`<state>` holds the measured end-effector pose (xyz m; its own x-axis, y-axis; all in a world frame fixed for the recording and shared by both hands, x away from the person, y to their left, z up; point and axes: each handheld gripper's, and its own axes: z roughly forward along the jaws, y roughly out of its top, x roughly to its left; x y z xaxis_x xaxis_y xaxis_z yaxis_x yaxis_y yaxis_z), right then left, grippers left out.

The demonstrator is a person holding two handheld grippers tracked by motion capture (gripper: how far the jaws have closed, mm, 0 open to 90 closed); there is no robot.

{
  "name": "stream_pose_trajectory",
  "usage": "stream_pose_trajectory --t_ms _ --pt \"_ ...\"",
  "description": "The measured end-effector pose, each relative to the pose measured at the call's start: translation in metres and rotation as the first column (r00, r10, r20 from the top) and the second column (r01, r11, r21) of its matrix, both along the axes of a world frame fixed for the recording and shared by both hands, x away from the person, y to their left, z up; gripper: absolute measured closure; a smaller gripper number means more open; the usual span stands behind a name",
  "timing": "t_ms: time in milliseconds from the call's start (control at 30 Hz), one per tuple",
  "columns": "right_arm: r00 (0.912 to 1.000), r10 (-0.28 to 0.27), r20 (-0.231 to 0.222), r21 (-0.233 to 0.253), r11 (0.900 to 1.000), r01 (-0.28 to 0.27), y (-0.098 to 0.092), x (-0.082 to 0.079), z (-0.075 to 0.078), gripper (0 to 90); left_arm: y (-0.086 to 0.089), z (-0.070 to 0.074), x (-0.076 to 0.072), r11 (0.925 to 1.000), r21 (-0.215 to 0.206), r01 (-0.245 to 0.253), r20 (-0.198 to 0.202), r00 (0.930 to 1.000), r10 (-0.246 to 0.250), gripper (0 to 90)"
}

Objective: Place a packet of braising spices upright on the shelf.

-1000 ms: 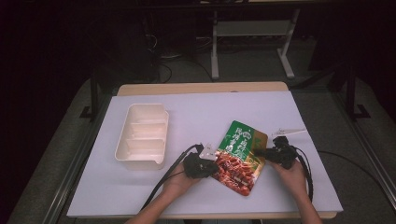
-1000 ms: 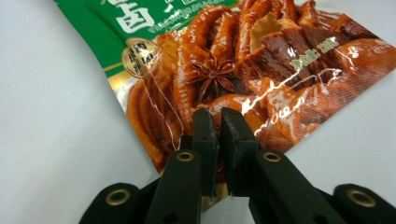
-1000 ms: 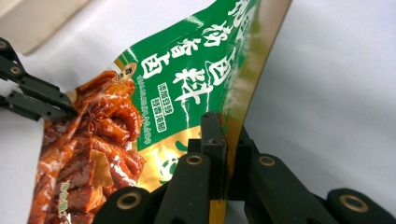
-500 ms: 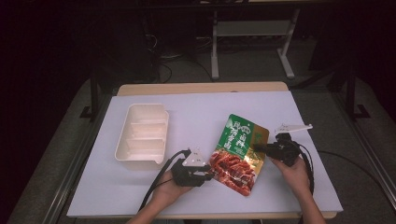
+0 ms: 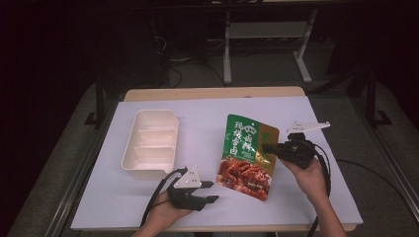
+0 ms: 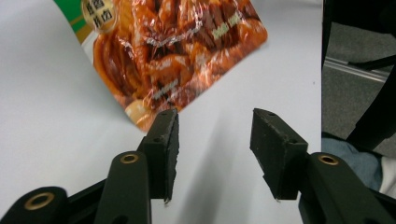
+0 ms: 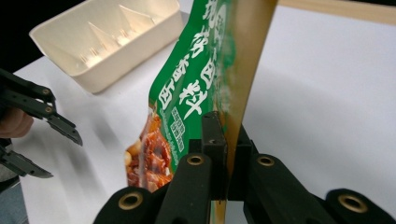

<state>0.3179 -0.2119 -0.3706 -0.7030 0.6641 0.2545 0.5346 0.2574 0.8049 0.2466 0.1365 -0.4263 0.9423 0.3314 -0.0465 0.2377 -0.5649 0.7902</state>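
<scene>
High view shows my right claw pinching the right edge of the food bag, and the bag sits a bit to the right of the middle of the white table. Its bottom end rests on the table and its right side is lifted. Looking along my right claw, I see the bag's edge squeezed tight between the two black jaws. My left claw is let go and wide apart, holding nothing, just beside the bag's bottom left corner. The white tray sits to the left, apart from the bag. I think I am in the step of getting the bag up with both claws. Next, my left claw likely needs to slide forward and close on that bottom corner.
</scene>
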Motion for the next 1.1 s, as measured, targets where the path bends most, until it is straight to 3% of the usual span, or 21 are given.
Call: stream_pose_trajectory --t_ms 367,567,833,1100 --pt "0.9976 0.059 0.036 0.030 0.998 -0.060 0.013 -0.009 0.028 89.5 0.021 -0.001 -0.015 0.9992 -0.036 -0.019 0.004 0.9998 0.019 47.8" --pt "0.9940 0.086 0.067 0.008 0.996 -0.087 0.025 -0.013 0.044 89.6 0.027 -0.004 -0.018 0.9989 -0.041 -0.024 0.005 0.9997 0.024 46.2" --pt "0.9905 0.100 0.095 -0.004 0.995 -0.100 0.040 -0.007 0.060 89.7 0.029 -0.006 -0.019 0.9984 -0.048 -0.029 0.014 0.9995 0.030 42.5" --pt "0.9858 0.129 0.108 0.041 0.990 -0.134 0.057 0.003 0.076 89.7 0.030 -0.006 -0.021 0.9985 -0.047 -0.028 0.026 0.9992 0.029 39.1"
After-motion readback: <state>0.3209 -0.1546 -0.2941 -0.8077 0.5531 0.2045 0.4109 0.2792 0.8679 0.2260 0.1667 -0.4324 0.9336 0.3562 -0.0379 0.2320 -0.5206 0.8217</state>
